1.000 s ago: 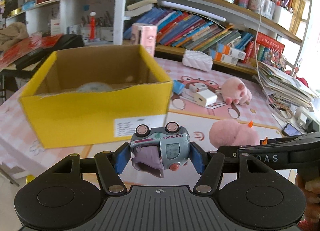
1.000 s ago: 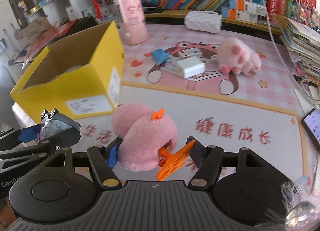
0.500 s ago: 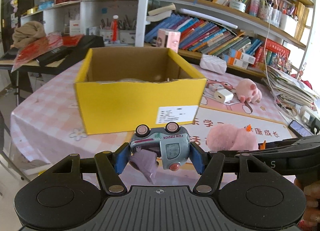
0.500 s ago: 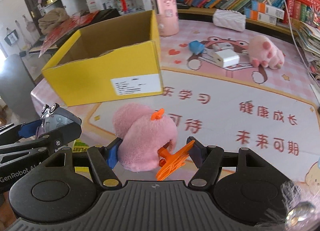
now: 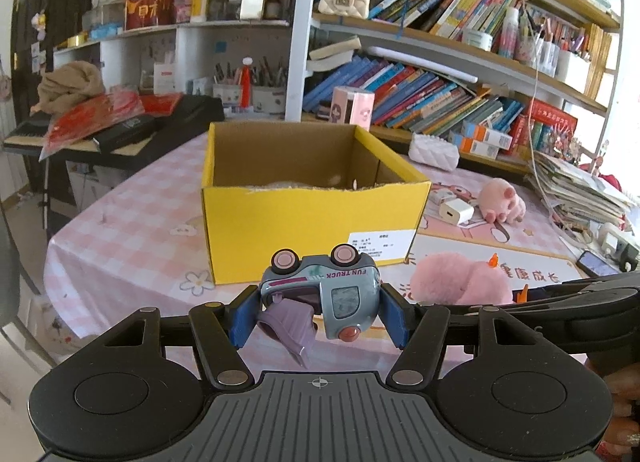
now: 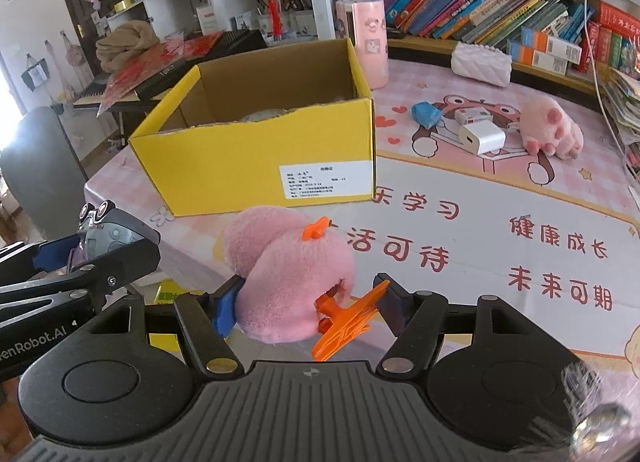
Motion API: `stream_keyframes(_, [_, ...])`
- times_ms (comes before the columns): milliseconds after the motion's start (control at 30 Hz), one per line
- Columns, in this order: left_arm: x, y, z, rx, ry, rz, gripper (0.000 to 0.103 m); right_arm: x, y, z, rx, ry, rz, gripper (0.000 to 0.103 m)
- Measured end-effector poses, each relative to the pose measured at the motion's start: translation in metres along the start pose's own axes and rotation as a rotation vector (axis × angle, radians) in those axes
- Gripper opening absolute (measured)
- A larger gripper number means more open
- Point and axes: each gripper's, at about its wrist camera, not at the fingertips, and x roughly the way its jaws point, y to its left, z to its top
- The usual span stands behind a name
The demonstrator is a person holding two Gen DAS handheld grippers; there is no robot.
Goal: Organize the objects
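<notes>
Table (image 6: 480, 222): 1 yellow box (image 6: 256, 166), 1 toy truck (image 5: 324, 294), 1 pink plush (image 6: 288, 278).

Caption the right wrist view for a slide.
Right gripper holds pink plush clip before the yellow box.

You can't see into the yellow box (image 5: 312, 222): its front wall hides all but a pale, perhaps rounded shape. The label (image 6: 324, 180) print is too small to read, and your hand (image 5: 622, 410) is cut off at the frame's edge.

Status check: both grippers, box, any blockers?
Left gripper shut on toy truck. Right gripper shut on pink plush. Yellow box open ahead, path clear.
</notes>
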Motion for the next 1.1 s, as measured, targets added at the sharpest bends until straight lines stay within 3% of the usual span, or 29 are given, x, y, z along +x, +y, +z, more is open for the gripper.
stream_keyframes(467, [-0.002, 0.009, 0.015, 0.003, -0.049, -0.012, 0.063, -0.007, 0.009, 0.012, 0.001, -0.034, -0.023, 0.066])
stream_keyframes(1100, [0.053, 0.008, 0.081, -0.004, -0.135, 0.095, 0.063, 0.031, -0.004, 0.109, -0.070, -0.145, 0.050, 0.066])
